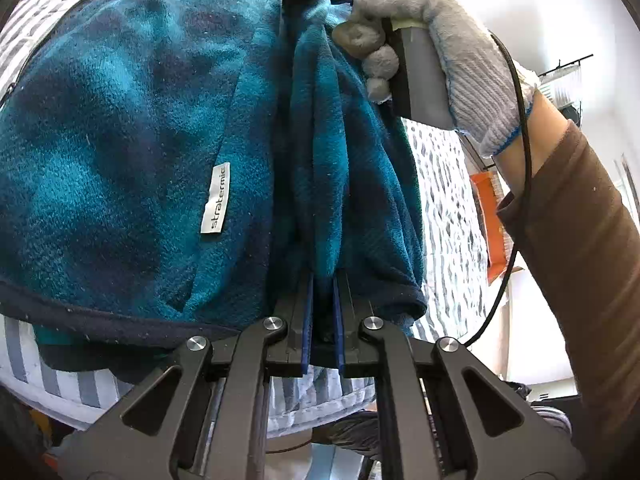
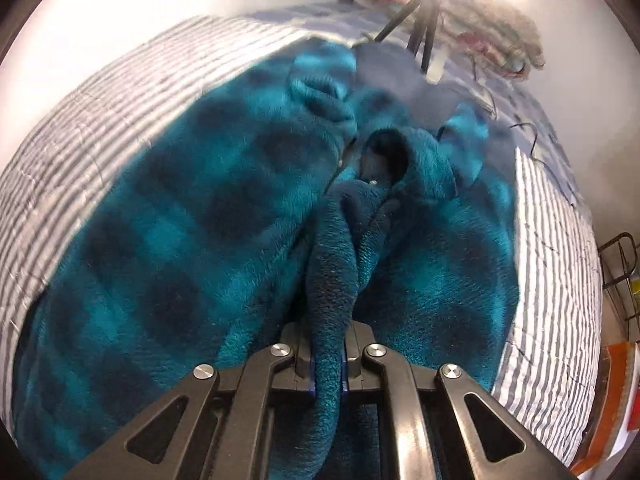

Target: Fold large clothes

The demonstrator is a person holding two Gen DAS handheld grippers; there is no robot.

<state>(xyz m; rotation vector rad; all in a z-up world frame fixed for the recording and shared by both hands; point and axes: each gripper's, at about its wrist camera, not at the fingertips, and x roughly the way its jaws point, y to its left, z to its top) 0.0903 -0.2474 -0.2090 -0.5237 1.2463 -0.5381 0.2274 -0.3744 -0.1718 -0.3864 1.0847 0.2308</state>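
Left gripper (image 1: 323, 312) pinches a bunched edge of the teal plaid fleece (image 1: 120, 128); fabric hangs taut between its pads. Right gripper (image 2: 329, 354) clamps a thick fold of the same fleece (image 2: 160, 240). Fleece lies over the striped bed cover (image 2: 100, 120). Gloved hand (image 1: 448, 60) grips the other tool's handle, touching the fleece.

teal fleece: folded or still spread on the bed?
Partly folded. The teal plaid fleece garment lies mostly spread on the striped quilt, with gathered folds pinched in the left gripper and right gripper.
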